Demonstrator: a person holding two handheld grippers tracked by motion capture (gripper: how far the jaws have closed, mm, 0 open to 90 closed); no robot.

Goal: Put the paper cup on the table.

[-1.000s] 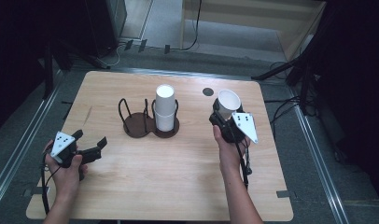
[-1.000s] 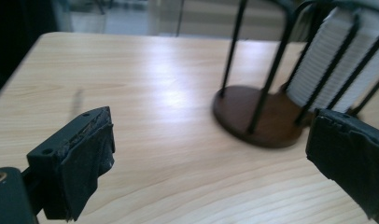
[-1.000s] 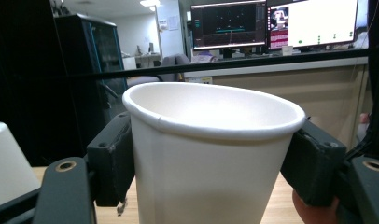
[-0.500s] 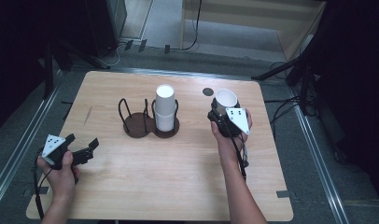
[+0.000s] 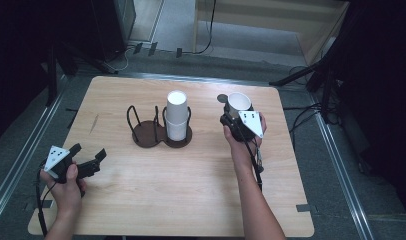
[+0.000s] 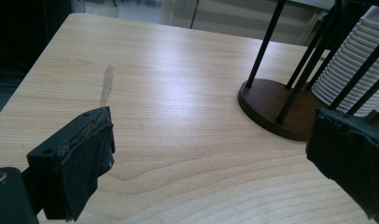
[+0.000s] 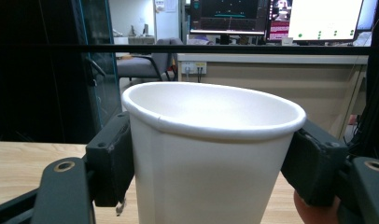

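Wood surface: pale table (image 5: 191, 200), bare toward the near edge; a faint pale smear (image 6: 106, 84) on its left part.
Left tongs (image 5: 86, 161): jaws apart, nothing between them, low over the table near its left edge, held in the left hand (image 5: 66, 182).
Rack (image 5: 153, 131): dark two-bay wire holder at mid-table; left bay empty, right bay holds a stack of white cups (image 5: 176, 117).
Right tongs (image 7: 211, 158): clamped on a single white paper cup (image 7: 211, 154), one pad on each side of its wall just under the rim. Cup upright, mouth up.
Cup's place: right of the rack, apart from it, toward the table's right side (image 5: 239, 104). Whether its base touches the wood I cannot tell.
Small dark disc (image 5: 222, 98): on the table just left of the cup.
Risk: thin paper wall; a harder squeeze would likely buckle it, a looser one let it slip. If carried to the rack, the rim could catch a wire upright and tip.
Change from a second ago: right hand and cup have shifted slightly nearer and lower; left hand has drifted toward the near-left corner. Rack and stack unmoved.
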